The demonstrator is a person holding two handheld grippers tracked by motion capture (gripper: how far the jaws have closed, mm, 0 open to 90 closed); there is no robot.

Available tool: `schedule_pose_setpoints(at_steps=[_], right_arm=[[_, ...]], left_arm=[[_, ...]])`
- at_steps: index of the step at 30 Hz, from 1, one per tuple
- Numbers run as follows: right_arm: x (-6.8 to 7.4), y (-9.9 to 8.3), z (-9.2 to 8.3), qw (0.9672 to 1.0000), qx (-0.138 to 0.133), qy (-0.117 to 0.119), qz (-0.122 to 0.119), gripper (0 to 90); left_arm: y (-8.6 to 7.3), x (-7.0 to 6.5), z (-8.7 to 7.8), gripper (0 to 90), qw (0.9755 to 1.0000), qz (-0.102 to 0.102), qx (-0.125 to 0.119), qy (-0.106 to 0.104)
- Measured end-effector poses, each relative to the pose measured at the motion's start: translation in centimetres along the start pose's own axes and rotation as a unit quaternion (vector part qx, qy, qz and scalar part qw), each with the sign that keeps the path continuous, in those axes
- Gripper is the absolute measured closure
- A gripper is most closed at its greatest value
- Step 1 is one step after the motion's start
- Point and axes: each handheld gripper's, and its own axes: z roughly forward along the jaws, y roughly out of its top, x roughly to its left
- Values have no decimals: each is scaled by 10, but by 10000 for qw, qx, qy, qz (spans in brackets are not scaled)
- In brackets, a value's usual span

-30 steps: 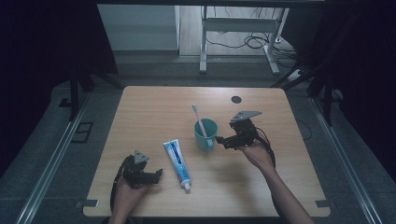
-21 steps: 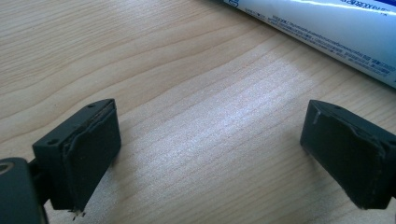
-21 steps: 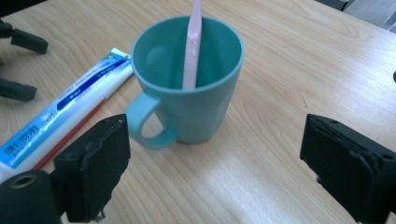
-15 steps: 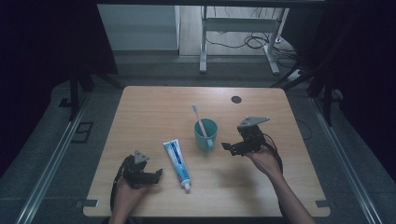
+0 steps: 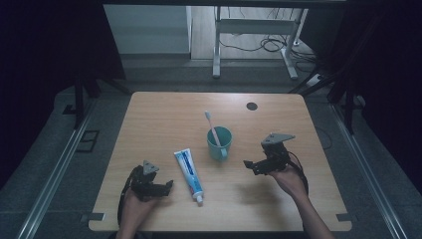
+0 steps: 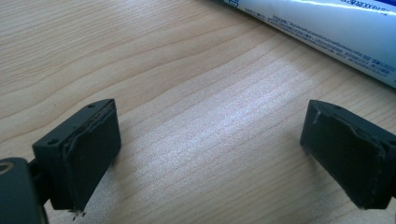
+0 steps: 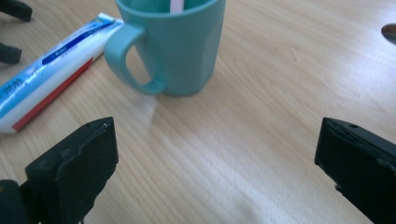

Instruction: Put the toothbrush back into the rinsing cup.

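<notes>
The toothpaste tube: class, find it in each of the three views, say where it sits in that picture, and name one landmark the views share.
High view: the toothpaste tube lies lengthwise at centre, left of the teal mug.
Left gripper view: it crosses the top right corner, beyond the open jaws.
Right gripper view: it lies at the left edge, beside the mug's handle.
Shared landmark: the wooden tabletop.

- The left gripper (image 5: 166,186) sits low in the person's left hand (image 5: 133,204), fingers (image 6: 84,154) wide apart.
- The right gripper (image 5: 250,166) has just been opening; nothing lies between its fingers (image 7: 77,168).
</notes>
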Motion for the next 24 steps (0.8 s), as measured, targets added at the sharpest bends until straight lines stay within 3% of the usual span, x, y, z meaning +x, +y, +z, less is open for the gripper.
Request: schedule_pose_setpoints(at_steps=[24], right_arm=[[-5, -53, -12, 9994, 189, -180, 231, 39]], left_arm=[[0, 0, 0, 51, 10000, -6, -14, 15]])
